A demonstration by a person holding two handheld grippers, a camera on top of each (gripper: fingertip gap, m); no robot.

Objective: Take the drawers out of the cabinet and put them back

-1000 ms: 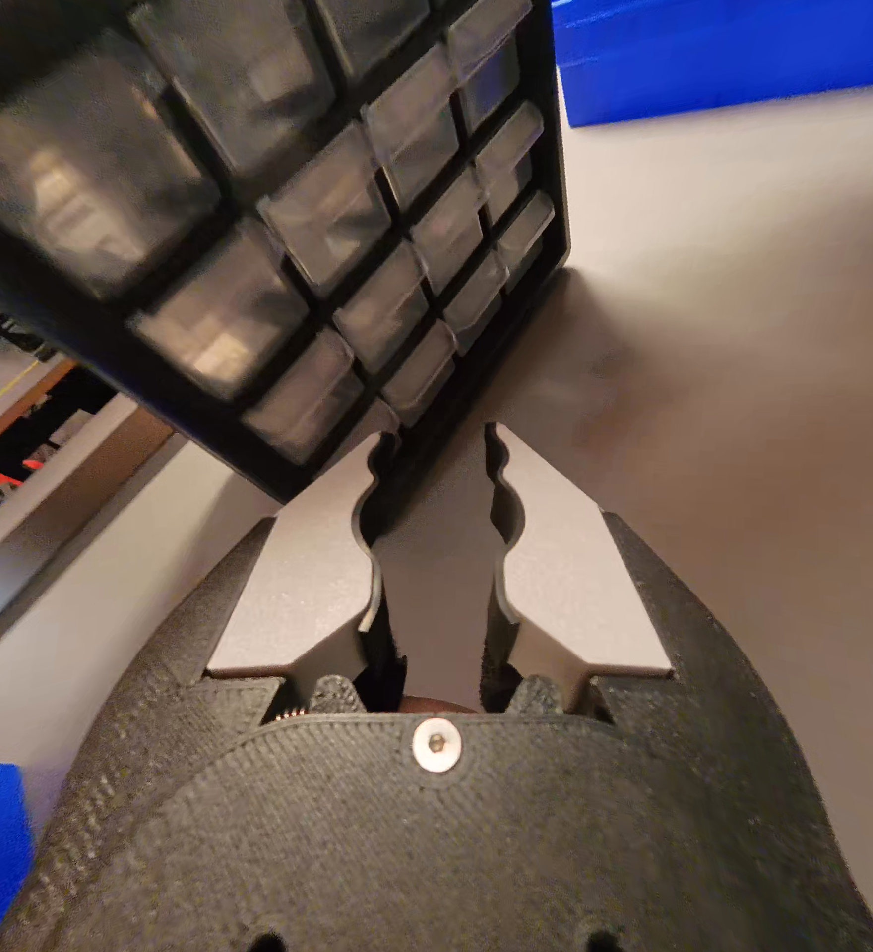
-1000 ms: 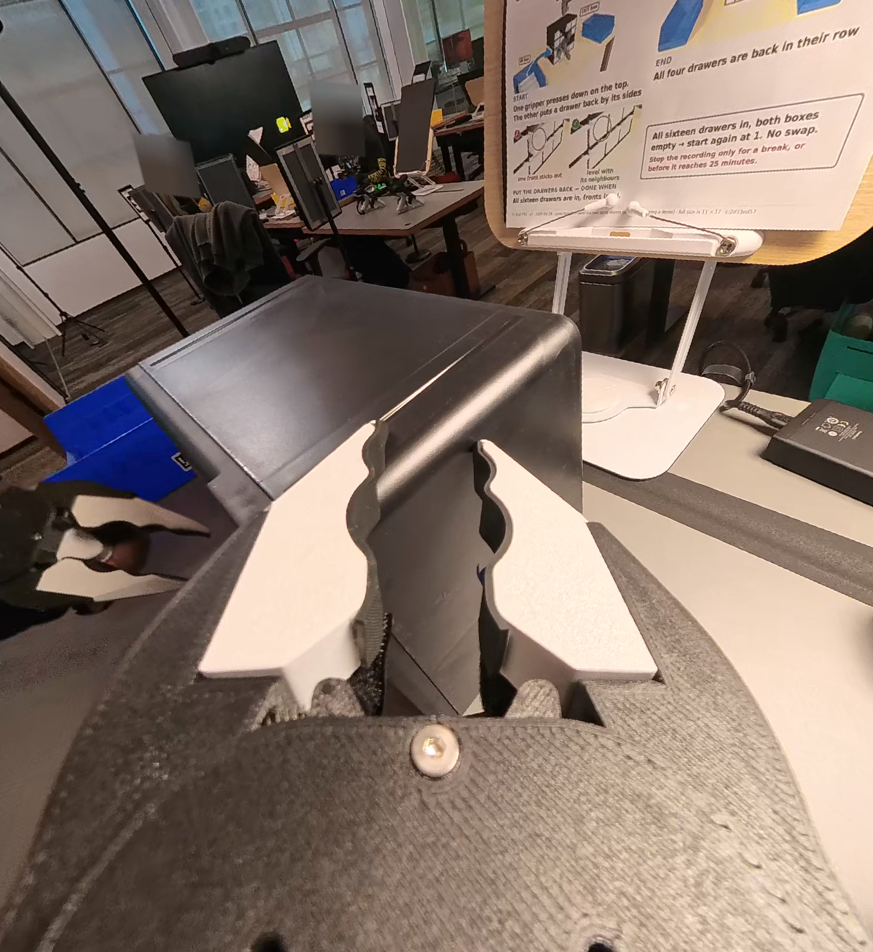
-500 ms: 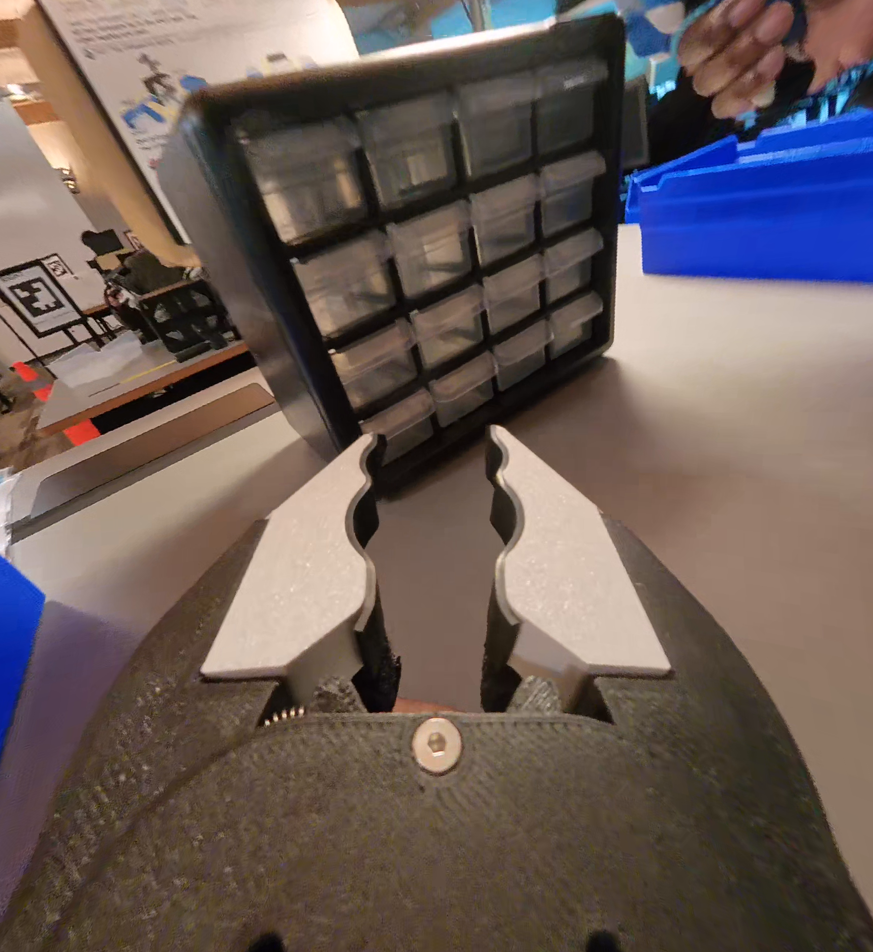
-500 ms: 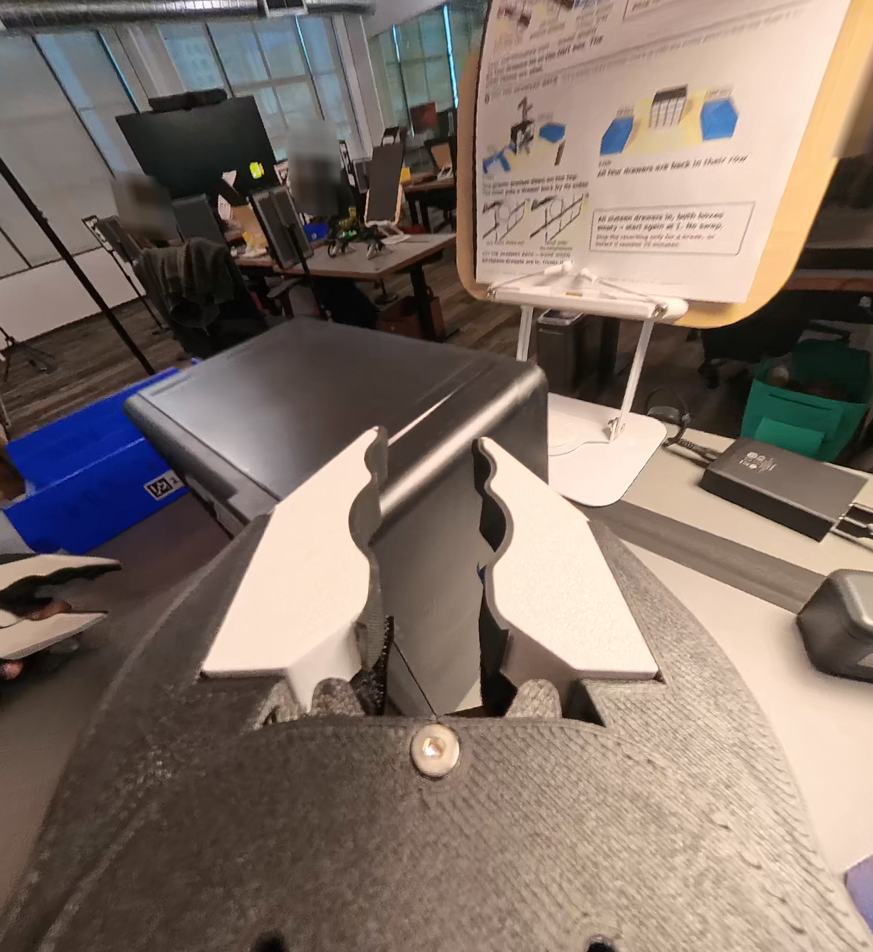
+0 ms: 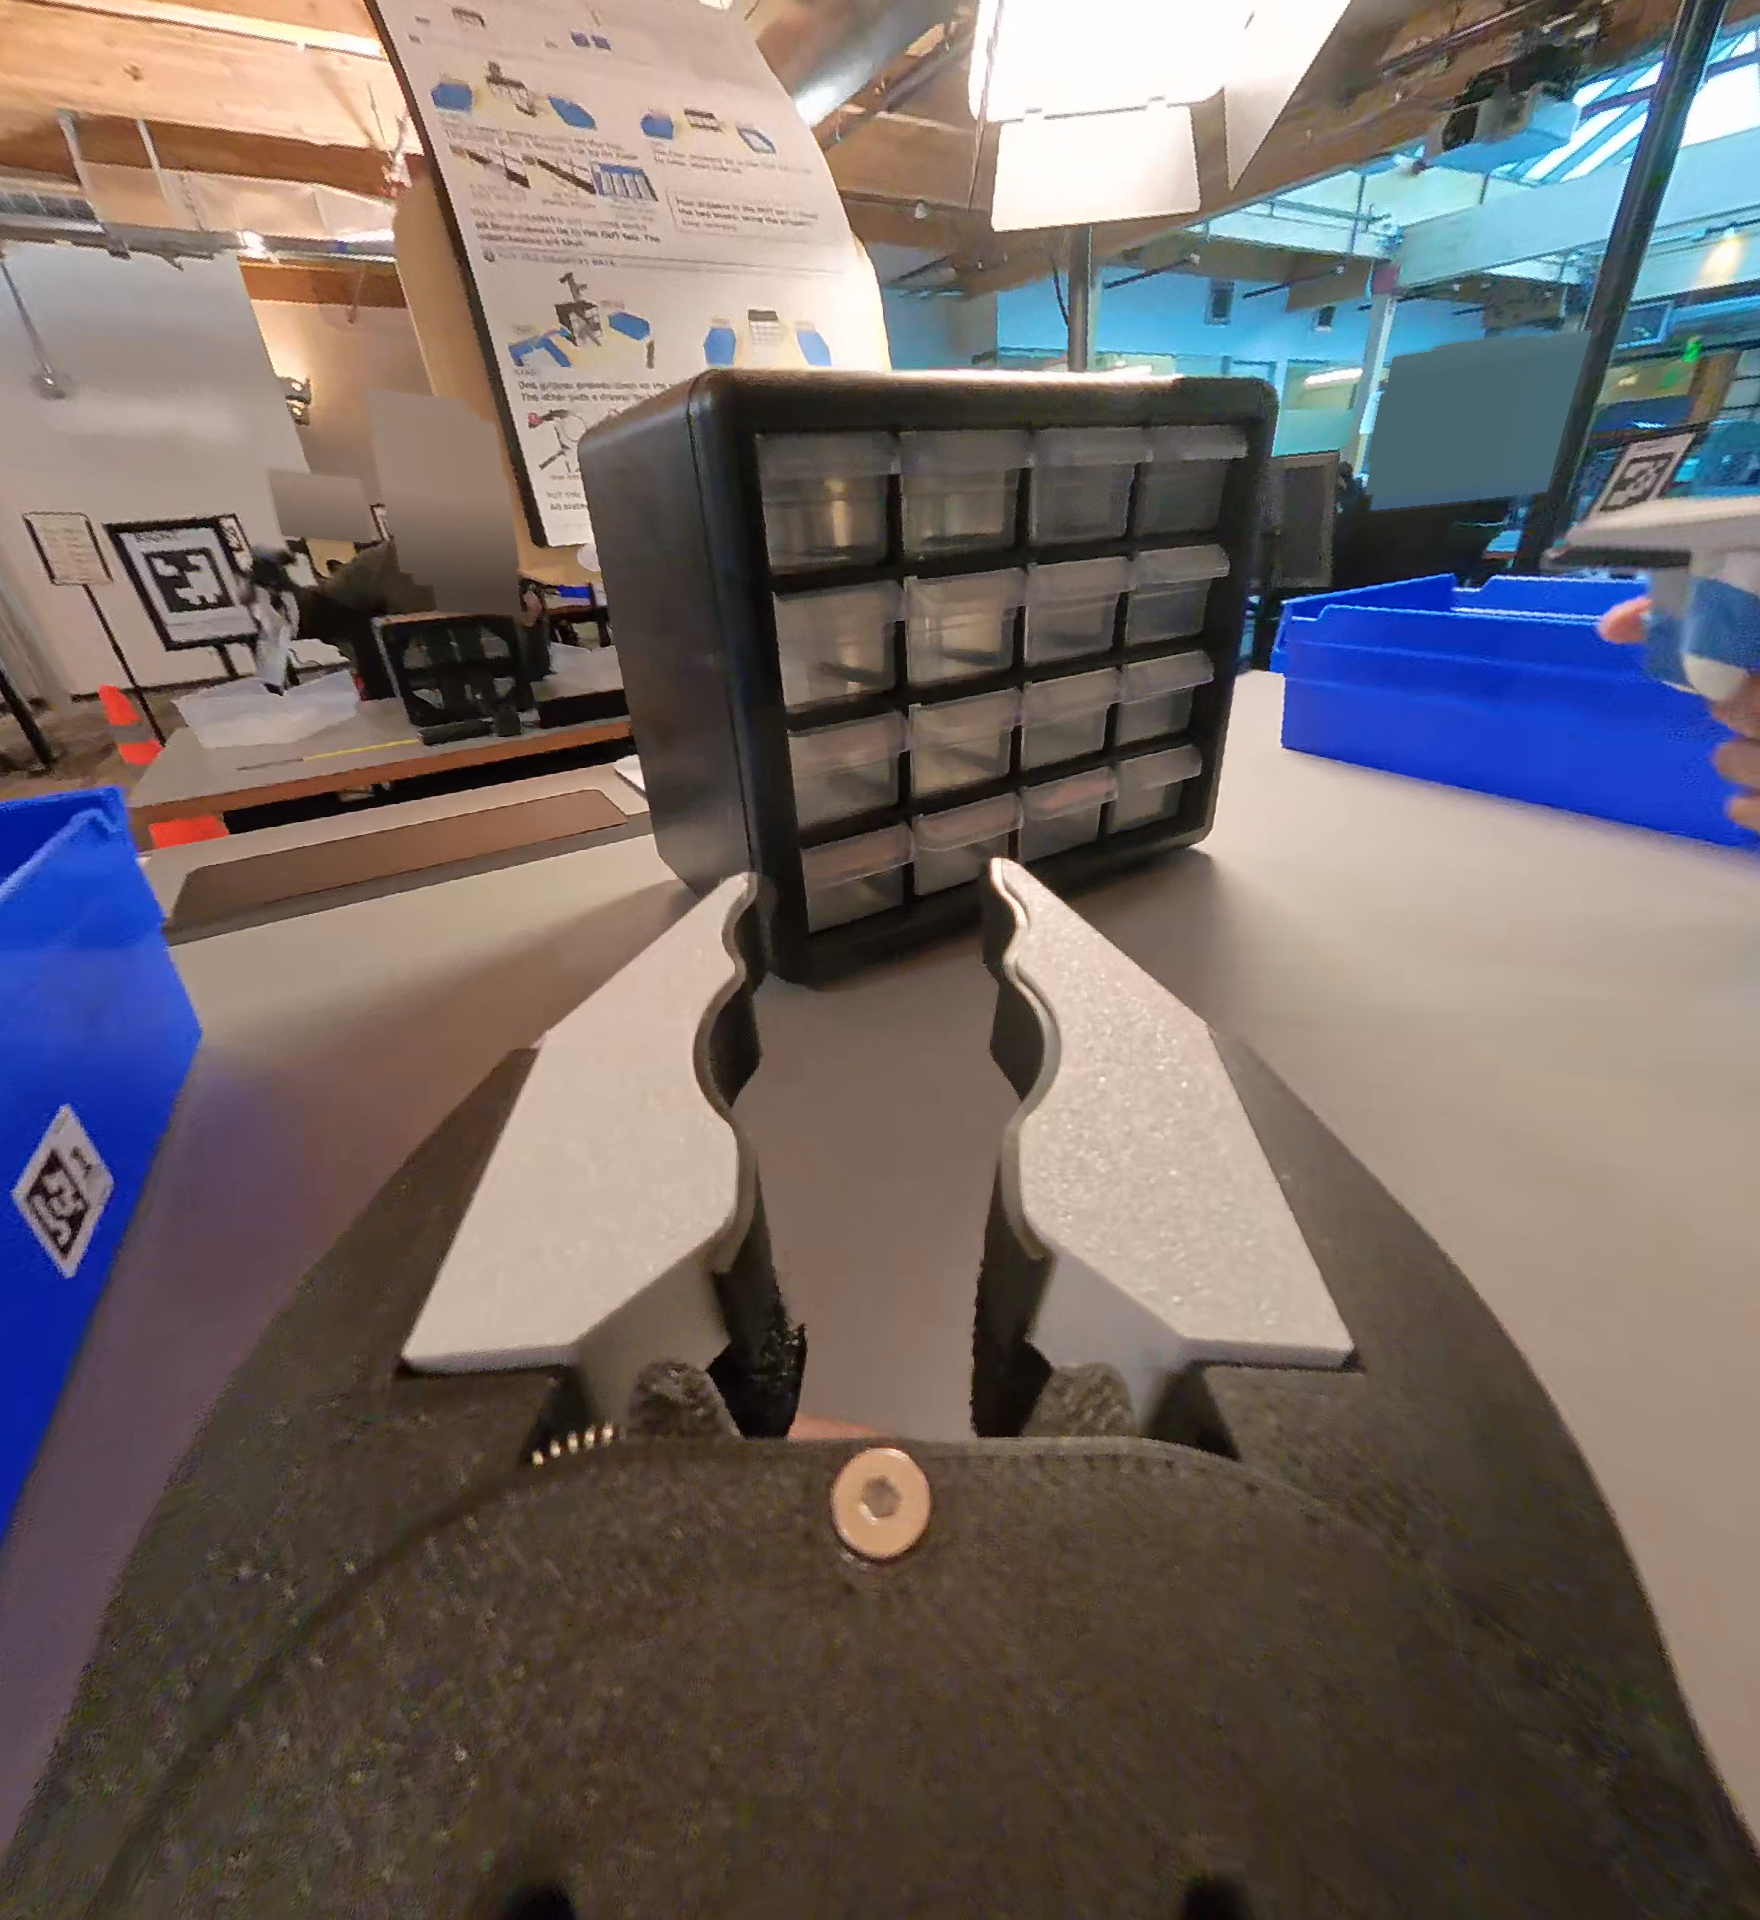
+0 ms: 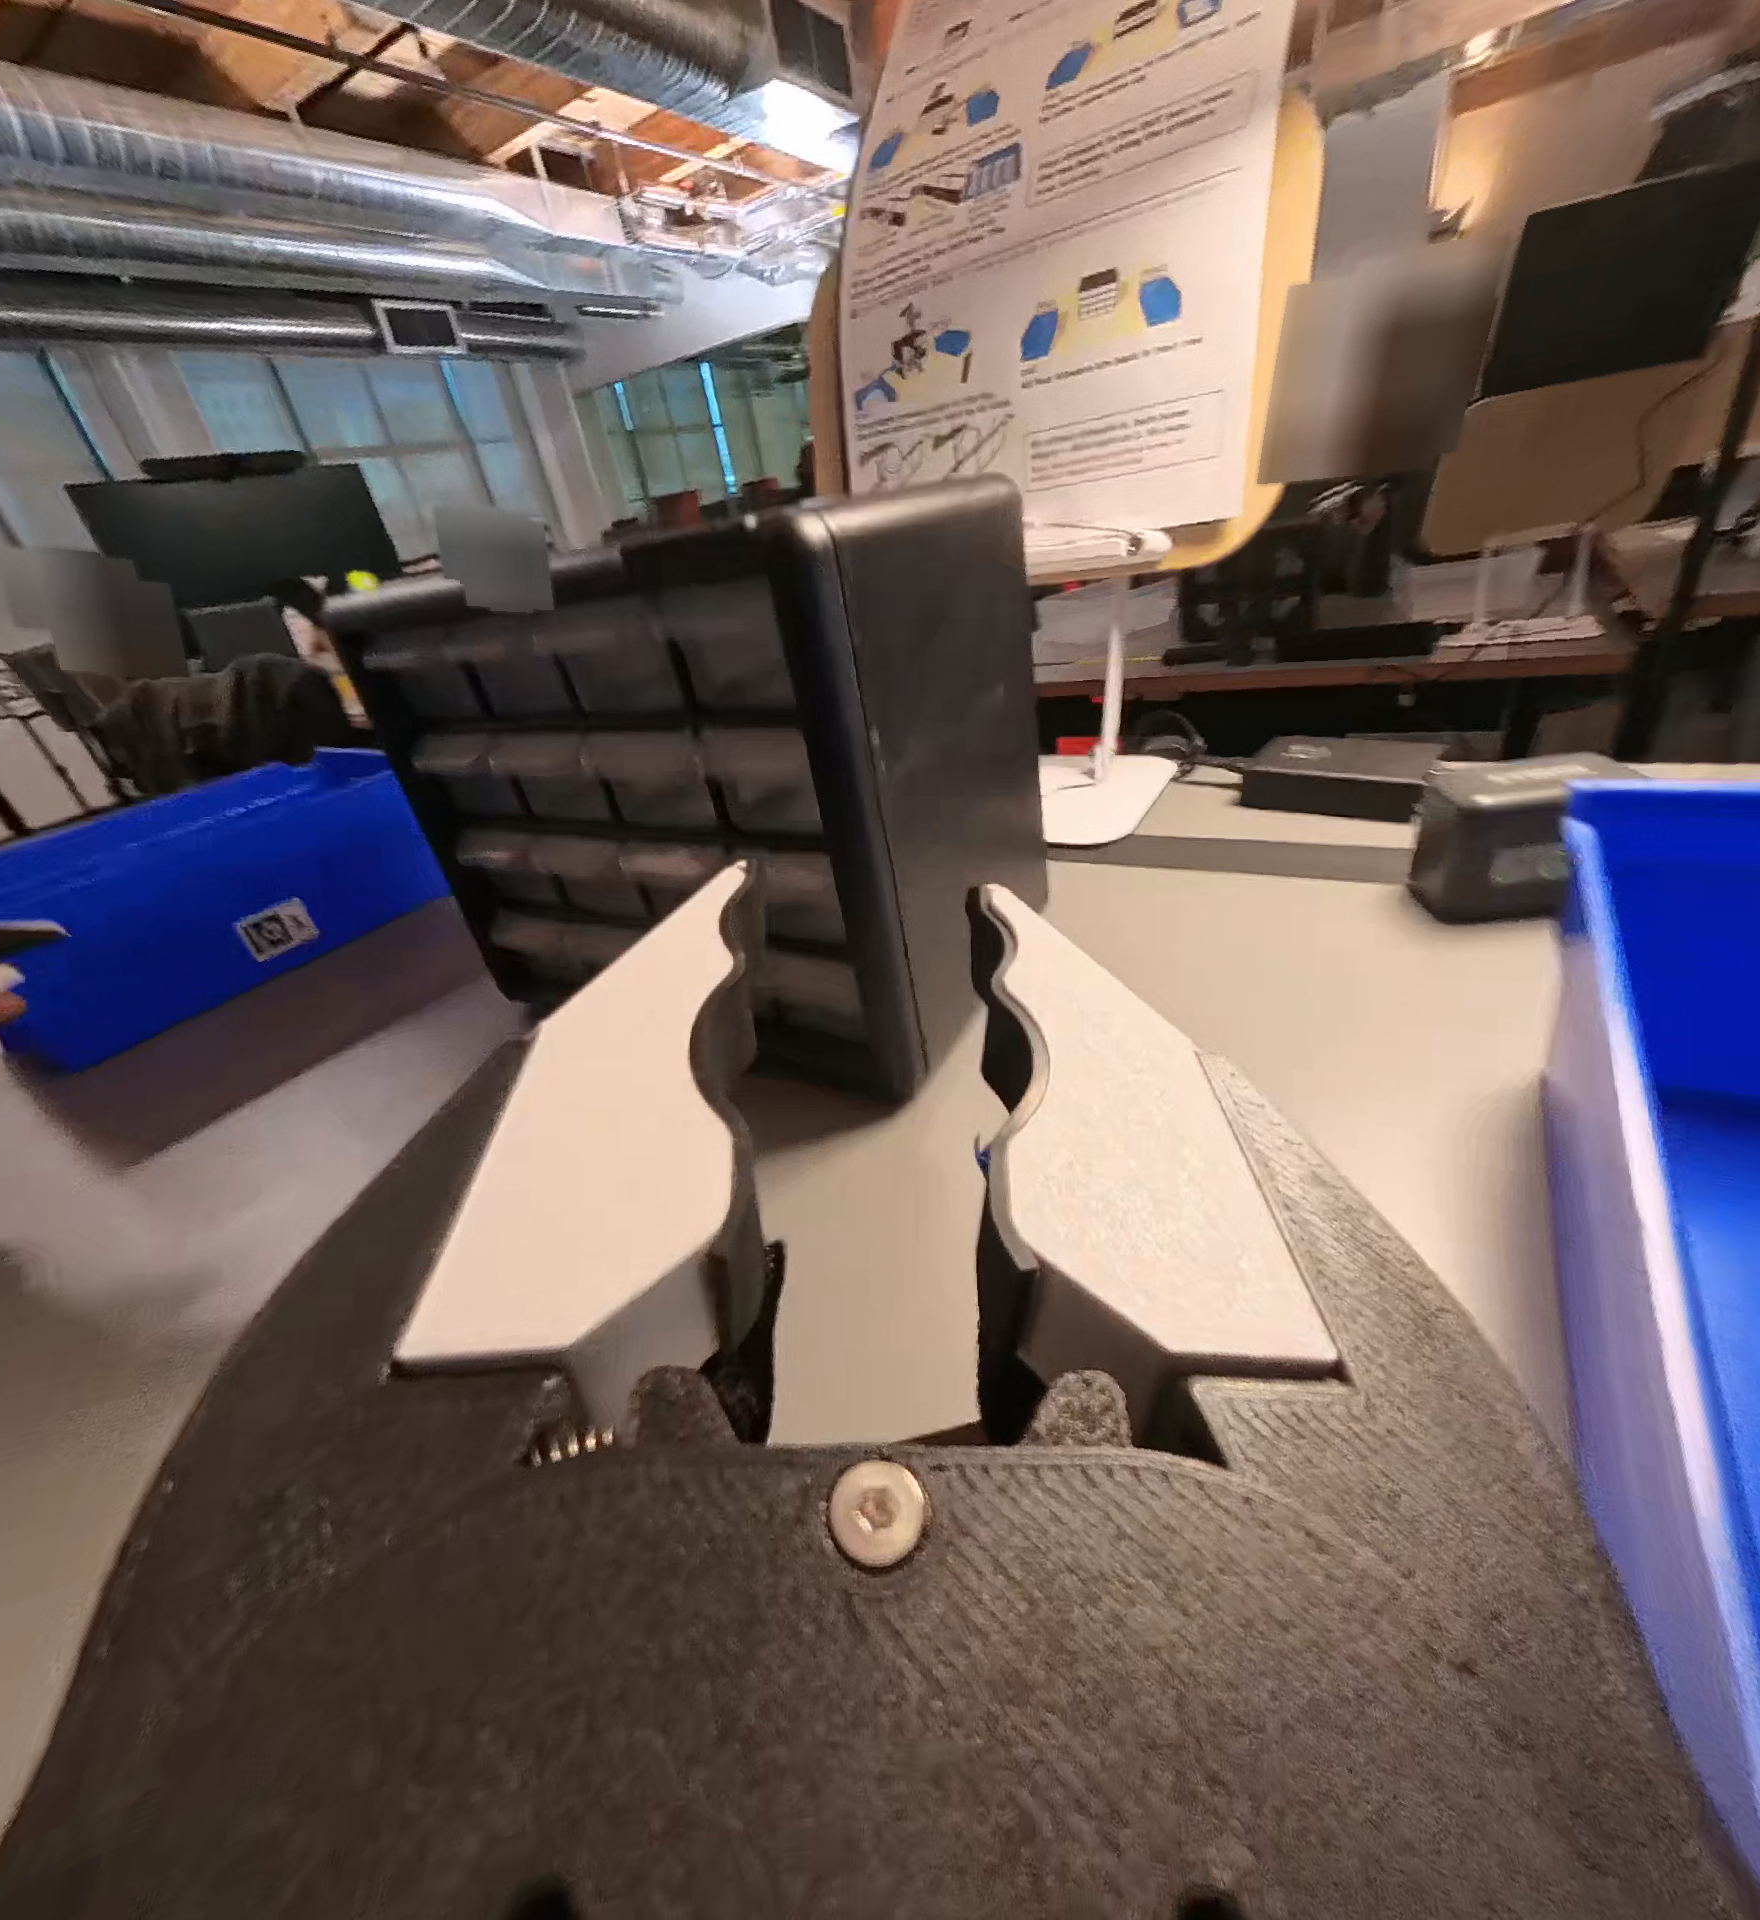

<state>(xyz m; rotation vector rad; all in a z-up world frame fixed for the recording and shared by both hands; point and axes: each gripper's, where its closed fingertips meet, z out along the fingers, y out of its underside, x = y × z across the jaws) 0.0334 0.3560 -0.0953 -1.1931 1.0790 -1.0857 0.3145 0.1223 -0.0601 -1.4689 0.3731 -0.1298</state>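
The black cabinet (image 5: 969, 665) stands upright on the grey table (image 5: 1427, 1039), all clear drawers (image 5: 959, 717) in. My left gripper (image 5: 871, 904) and right gripper (image 6: 860, 904) hover near it, part-open, holding nothing.

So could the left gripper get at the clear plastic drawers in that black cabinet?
Probably yes: the left gripper is open and empty, facing the drawers of the cabinet, with only bare table between.

Open workshop room with exposed ceiling

Silver round ducts (image 6: 232, 208) run under wooden ceiling beams (image 6: 585, 125); below them, tall windows (image 6: 284, 416), with a long wooden-edged workbench (image 5: 377, 748) farther off.
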